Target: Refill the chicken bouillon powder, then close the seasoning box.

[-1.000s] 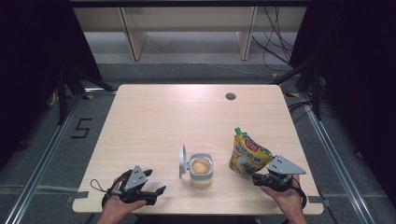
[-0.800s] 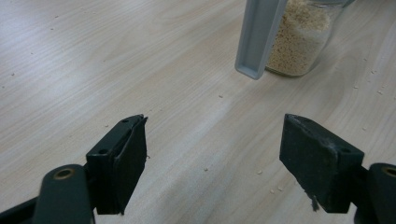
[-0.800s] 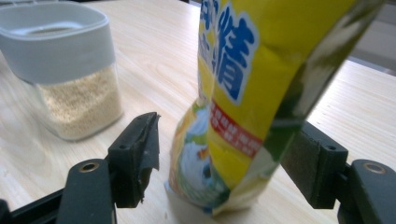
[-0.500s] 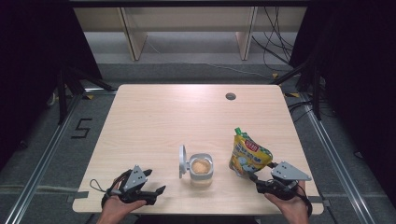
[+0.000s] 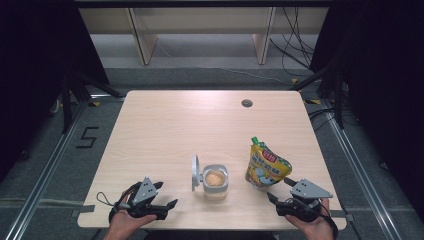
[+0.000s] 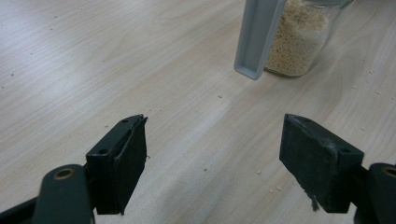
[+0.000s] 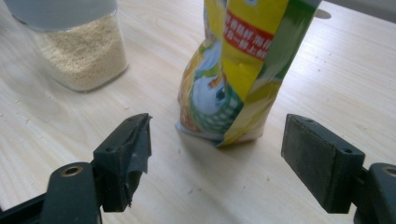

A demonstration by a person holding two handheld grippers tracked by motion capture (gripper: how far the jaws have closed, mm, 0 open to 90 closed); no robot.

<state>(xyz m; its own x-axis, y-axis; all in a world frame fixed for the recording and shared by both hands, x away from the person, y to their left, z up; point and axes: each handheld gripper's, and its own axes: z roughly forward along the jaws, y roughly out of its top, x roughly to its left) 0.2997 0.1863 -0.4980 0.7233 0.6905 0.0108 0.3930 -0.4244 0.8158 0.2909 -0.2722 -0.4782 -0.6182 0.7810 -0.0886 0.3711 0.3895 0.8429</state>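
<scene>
The left gripper [image 5: 165,196] lies low at about 7 o'clock on the pale wood-grain worktop [image 5: 175,125], cradled in the person's left hand [image 5: 125,222], nose aimed toward 3 o'clock. Its blocky black jaws stand spread wide and hold nothing; the left gripper view shows bare laminate dotted with crumbs between them.

Near the front edge, at 6 o'clock, stands a clear, square-shouldered jar [image 5: 215,181] of fine, sandy beige grains [image 6: 299,39]. Its flat grey lid [image 5: 195,173] stands upright, flipped open at the jar's left side.

Just right of the jar a glossy yellow-and-green stand-up pouch [image 5: 266,167] with a green cap stands upright, creased and crinkled, tilted slightly.

At 5 o'clock the right gripper [image 5: 281,191], topped by its grey three-cornered plate, sits in the right hand [image 5: 312,225] pointing toward 10 o'clock at the pouch's base. Its jaws gape apart, empty, near the pouch without touching it.
</scene>
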